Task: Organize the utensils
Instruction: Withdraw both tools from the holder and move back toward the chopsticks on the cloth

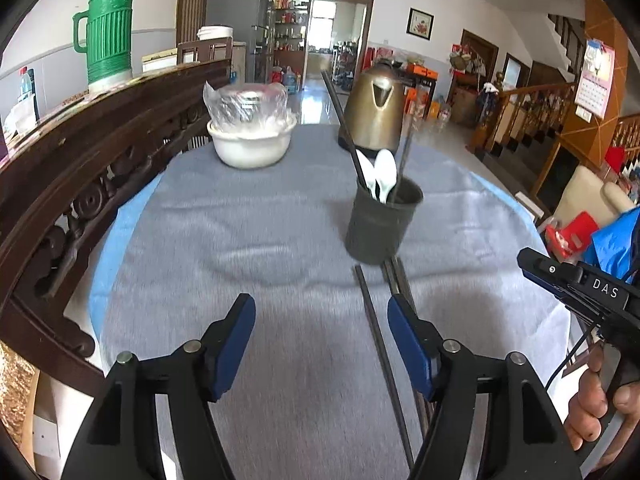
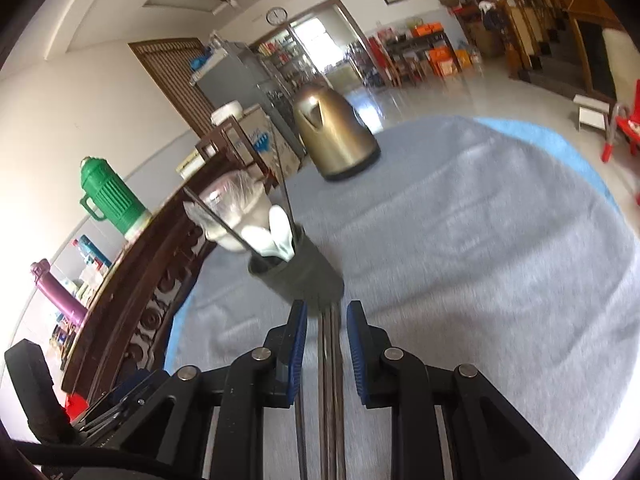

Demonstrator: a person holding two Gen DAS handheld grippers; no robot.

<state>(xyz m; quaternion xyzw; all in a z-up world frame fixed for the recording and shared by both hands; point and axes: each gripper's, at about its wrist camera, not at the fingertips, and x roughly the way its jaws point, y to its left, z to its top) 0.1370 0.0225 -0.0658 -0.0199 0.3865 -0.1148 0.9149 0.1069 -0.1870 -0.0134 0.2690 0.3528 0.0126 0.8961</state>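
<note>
Chopsticks (image 2: 330, 344) are lying loose on the grey cloth (image 1: 240, 240) just in front of the dark cup (image 1: 380, 220), which is already holding white spoons (image 1: 384, 176) and other sticks. The right gripper (image 2: 326, 316) is straddling them, jaws slightly parted and apparently not yet pressing, while the left gripper (image 1: 320, 312) is hanging released beside them. Judged next: clench, lift, and tip them into the cup; the sticks' near ends are hidden under the grippers, motion blur is obscuring their count.

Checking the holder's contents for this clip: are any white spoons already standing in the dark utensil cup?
Yes, white spoons stand in the dark utensil cup alongside upright chopsticks.
</note>
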